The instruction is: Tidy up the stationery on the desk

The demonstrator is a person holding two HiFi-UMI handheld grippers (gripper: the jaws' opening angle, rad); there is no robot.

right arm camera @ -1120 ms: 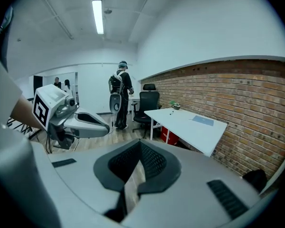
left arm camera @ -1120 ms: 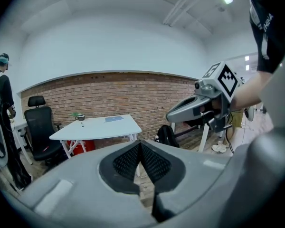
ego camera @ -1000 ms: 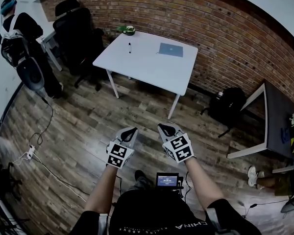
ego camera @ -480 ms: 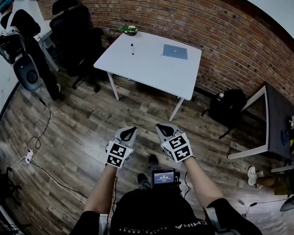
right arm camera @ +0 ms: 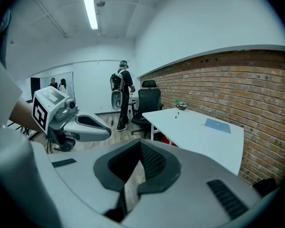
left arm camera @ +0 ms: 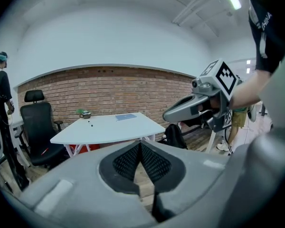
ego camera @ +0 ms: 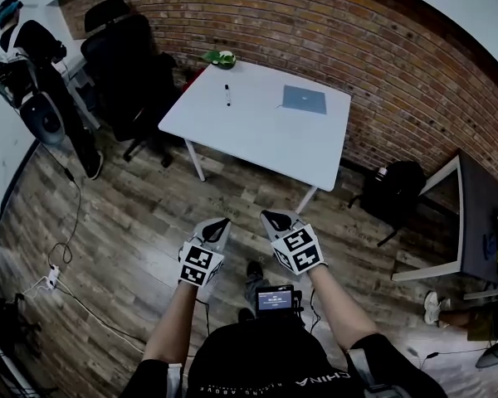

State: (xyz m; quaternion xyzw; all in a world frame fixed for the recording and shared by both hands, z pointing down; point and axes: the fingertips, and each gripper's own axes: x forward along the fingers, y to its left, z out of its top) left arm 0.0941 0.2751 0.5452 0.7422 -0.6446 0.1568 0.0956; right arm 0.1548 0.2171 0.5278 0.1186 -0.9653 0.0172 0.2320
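The left gripper (ego camera: 219, 222) and right gripper (ego camera: 271, 217) are both closed tight, holding nothing. Well ahead of them stands the white desk (ego camera: 266, 143), carrying a pen (ego camera: 227, 95) and a blue notebook (ego camera: 304, 99). Only the head view shows the power strip (ego camera: 52, 277) on the floor (ego camera: 133, 222) to their left. The shirt (ego camera: 249, 367) reads "CHINA".

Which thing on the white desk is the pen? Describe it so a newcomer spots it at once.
By the brick wall stands a white desk. The pen lies near its far left corner, apart from the green plant on that corner and the blue notebook to its right. It alone is thin, short and black.
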